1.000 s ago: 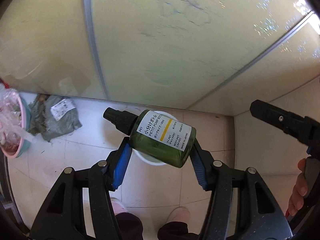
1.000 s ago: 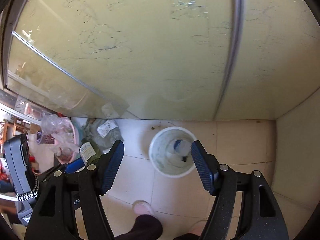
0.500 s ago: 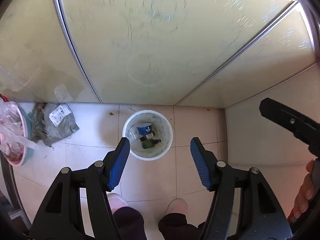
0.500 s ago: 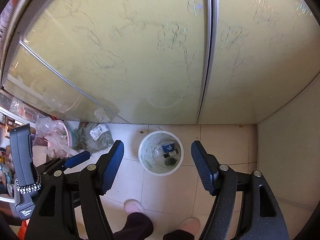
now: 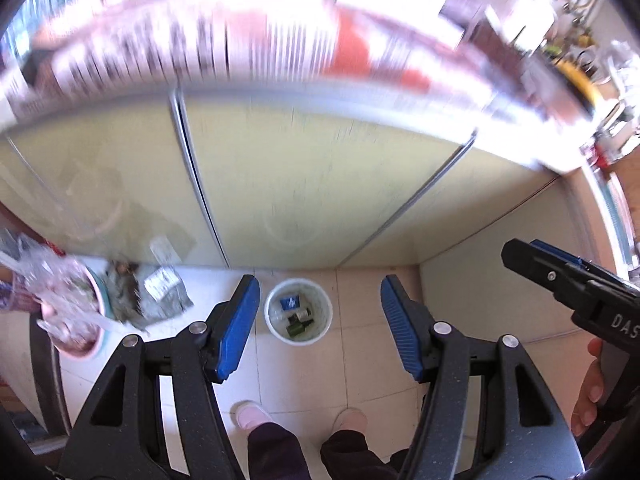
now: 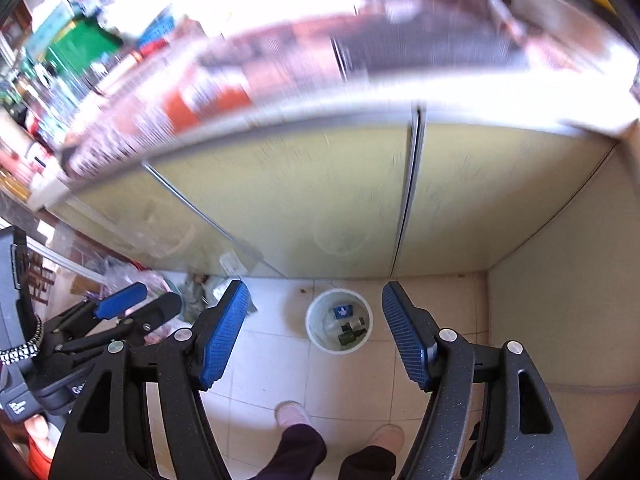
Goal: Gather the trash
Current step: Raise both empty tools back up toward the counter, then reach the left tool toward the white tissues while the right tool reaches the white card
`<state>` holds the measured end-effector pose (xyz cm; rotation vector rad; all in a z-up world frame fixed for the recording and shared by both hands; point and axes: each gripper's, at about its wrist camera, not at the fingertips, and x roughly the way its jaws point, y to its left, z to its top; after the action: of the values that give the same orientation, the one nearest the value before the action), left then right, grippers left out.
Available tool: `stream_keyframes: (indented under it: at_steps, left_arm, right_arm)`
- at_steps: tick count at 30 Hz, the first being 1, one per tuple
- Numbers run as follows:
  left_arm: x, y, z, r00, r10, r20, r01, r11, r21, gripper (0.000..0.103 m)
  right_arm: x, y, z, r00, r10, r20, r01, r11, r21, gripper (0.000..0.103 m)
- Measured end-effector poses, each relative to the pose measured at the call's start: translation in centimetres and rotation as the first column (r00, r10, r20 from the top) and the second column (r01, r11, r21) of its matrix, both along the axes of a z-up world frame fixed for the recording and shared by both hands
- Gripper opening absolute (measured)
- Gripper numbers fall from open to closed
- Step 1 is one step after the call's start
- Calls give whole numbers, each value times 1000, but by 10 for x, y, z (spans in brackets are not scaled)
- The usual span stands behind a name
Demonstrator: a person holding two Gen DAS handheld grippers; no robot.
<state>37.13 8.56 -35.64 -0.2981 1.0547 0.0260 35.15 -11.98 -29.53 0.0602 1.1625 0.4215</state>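
Observation:
A white round bin (image 5: 298,338) (image 6: 316,332) stands on the tiled floor against a pale yellow cabinet. Inside it lie a green bottle (image 5: 297,326) (image 6: 347,337), a blue-labelled item (image 5: 289,303) (image 6: 342,311) and a small clear bottle. My left gripper (image 5: 316,322) hangs high above the bin, open, with nothing between its blue pads. My right gripper (image 6: 314,330) is also open and empty, high above the bin. Each gripper shows at the edge of the other's view.
A grey crumpled bag (image 5: 154,298) with a white label lies left of the bin. A pink basin (image 5: 72,316) full of clear plastic sits further left. The person's feet in pink slippers (image 5: 252,414) stand near the bin. A blurred countertop tops the cabinet (image 5: 320,184).
A second ago my left gripper held the green bottle; it let go and the bottle now lies in the bin. Both grippers have risen, so the bin looks smaller and the countertop has come into view.

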Motion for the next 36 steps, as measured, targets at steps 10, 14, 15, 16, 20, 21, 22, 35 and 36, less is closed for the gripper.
stream_keyframes:
  at_steps: [10,14,15,16,20,21,22,35,36]
  left_arm:
    - [-25,26,174,967,-62,247,55,998,33,63]
    - [-39,35,230,926,-87,368,66,996,67,73]
    - [-41,36,244,917,-91,388,66,995,78,74]
    - [-44,38,253,911,-94,403,64,994,87,77]
    - [-49,42,275,895,-98,435,55,992,110,88]
    - [-48,41,278,894,-100,436,56,992,112,89]
    - [-46,42,279,895,-103,435,59,992,113,90]
    - [35,29,271,911,-105,400,43,986,161,91]
    - [46,26,270,914,-102,393,39,986,165,91]
  right_arm:
    - [-32,18,141,981,-63,184,60,998,23,66]
    - [-47,39,178,958,-74,276,75,997,8,69]
    - [-51,41,186,951,-80,299,80,997,10,70]
    - [-55,42,194,943,-87,322,87,996,14,73]
    - [-58,44,213,929,-102,355,98,995,29,74]
    - [-57,44,217,927,-106,360,101,994,33,74]
    - [-56,44,219,924,-110,365,104,994,36,74]
    - [7,20,218,903,-153,401,135,988,74,74]
    - [17,16,217,904,-153,399,134,988,74,74]
